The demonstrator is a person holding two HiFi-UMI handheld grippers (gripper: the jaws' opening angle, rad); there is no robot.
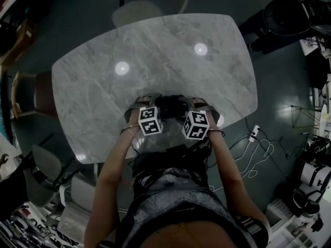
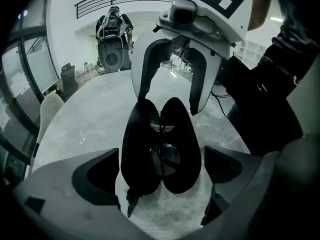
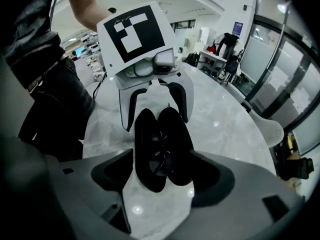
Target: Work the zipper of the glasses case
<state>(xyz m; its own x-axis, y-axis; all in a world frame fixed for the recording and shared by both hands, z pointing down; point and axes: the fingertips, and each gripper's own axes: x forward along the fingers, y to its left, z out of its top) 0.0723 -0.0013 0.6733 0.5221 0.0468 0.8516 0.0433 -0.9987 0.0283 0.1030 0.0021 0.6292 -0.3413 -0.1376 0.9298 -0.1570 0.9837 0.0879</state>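
The black glasses case (image 1: 170, 106) lies open like a clamshell near the front edge of the marble table (image 1: 155, 50). Its two halves are spread and glasses (image 2: 162, 149) lie inside. The zipper pull (image 2: 131, 204) hangs off the near end of the case's left half. My left gripper (image 2: 162, 169) stands open at this end, both jaws well clear of the case (image 2: 137, 149). From the opposite end my right gripper (image 3: 162, 171) straddles the case (image 3: 175, 144), and its jaws appear to touch both outer sides. In the head view the left gripper (image 1: 149, 103) and the right gripper (image 1: 199, 106) sit close together.
Chairs stand around the table: a pale one (image 1: 137, 12) at the far side and a brown one (image 1: 39, 92) at the left. Cables and a power strip (image 1: 253, 133) lie on the floor to the right. A tall dark machine (image 2: 112, 39) stands beyond the table.
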